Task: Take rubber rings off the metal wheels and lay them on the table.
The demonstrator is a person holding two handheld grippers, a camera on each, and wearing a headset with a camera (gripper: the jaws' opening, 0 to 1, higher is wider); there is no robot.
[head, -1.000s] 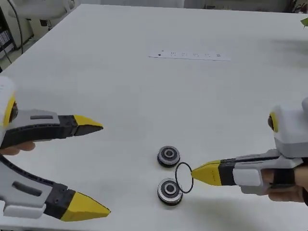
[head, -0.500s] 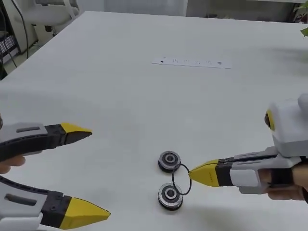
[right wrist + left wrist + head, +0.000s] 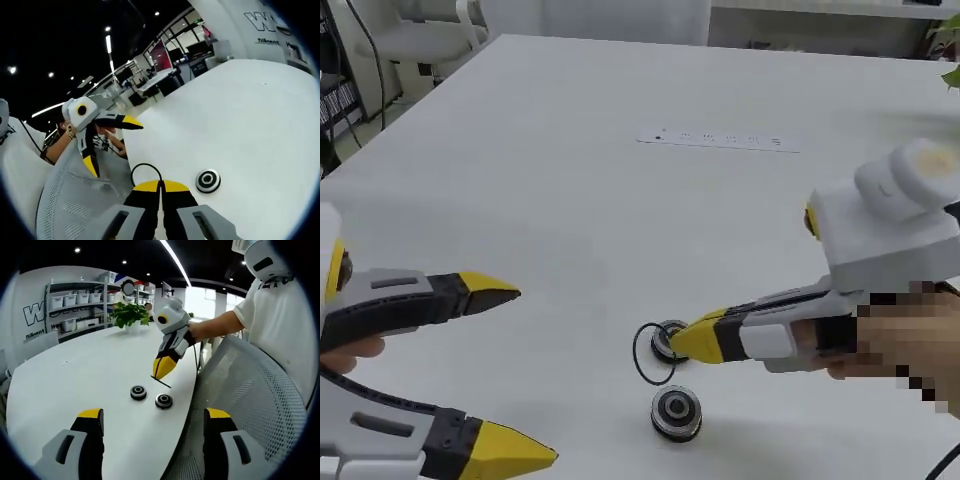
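The nearer metal wheel [image 3: 676, 412] lay flat on the white surface [image 3: 570, 180], close to the person's edge. Just beyond it lay the farther metal wheel [image 3: 665, 338], partly hidden in the head view by yellow jaw tips. Neither wheel touched the other.

The right hand-held gripper [image 3: 682, 342] reached in from the right of the nearer wheel, its jaws clenched together on a thin black rubber ring [image 3: 653, 352]. The ring hung as an open loop from the tips, up and a little left of the nearer wheel, overlapping the farther one in the head view. In the right gripper view the loop [image 3: 146, 172] stood out past the closed yellow tips, with one wheel [image 3: 208, 181] lying to its right. From the left gripper view the ring [image 3: 162, 382] showed edge-on as a dark line under the right gripper's tip [image 3: 164, 367], seemingly raised clear of both wheels [image 3: 163, 401] [image 3: 138, 392]; whether it touched the surface I could not tell.

The left hand-held gripper [image 3: 510, 375] was held well to the left of the nearer wheel, jaws spread wide and grasping nothing.

Far beyond the nearer wheel, a pale strip with small marks [image 3: 718, 140] lay on the surface.
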